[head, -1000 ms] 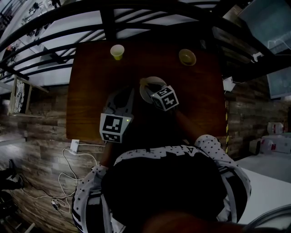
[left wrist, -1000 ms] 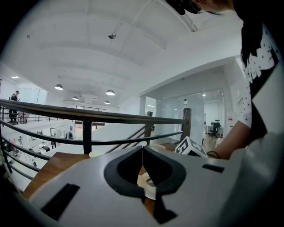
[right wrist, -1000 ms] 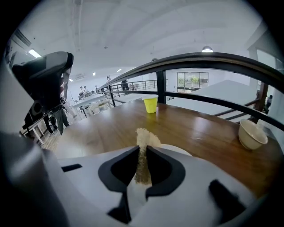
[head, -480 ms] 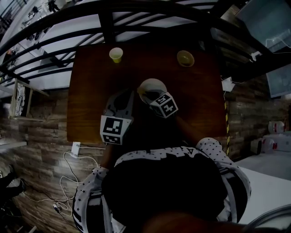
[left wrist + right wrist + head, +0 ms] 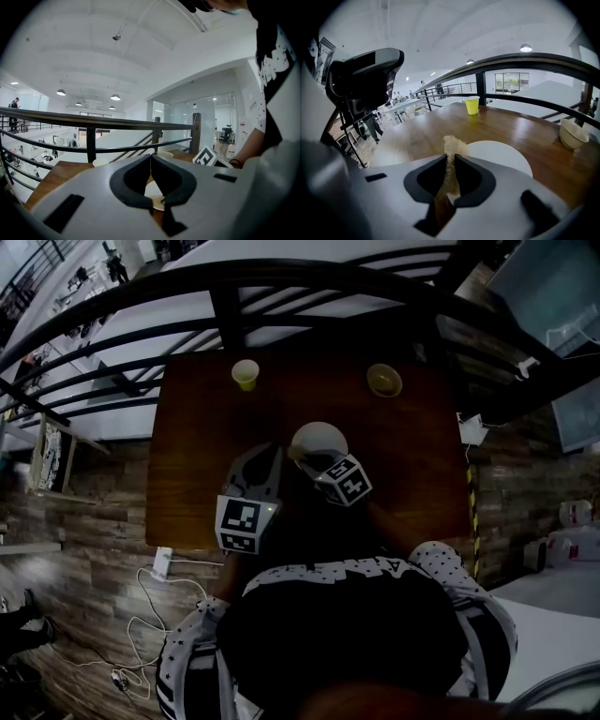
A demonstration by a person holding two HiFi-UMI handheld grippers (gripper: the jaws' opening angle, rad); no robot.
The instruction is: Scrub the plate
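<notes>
Gripping a tan scrub pad (image 5: 451, 146), the right gripper (image 5: 451, 158) had its fingers (image 5: 472, 177) clamped on it. The pad's tip stuck out at frame centre, just beside the left rim of the white plate (image 5: 501, 158); contact not clear. Left gripper (image 5: 151, 158) fingers were pressed together with nothing between them. Plate lay flat on the worktop (image 5: 520, 124), mid-frame in the head view. Judged: plate stiff, smooth, breakable, likely to slide; steady it at the rim. Pad soft, compressible.
</notes>
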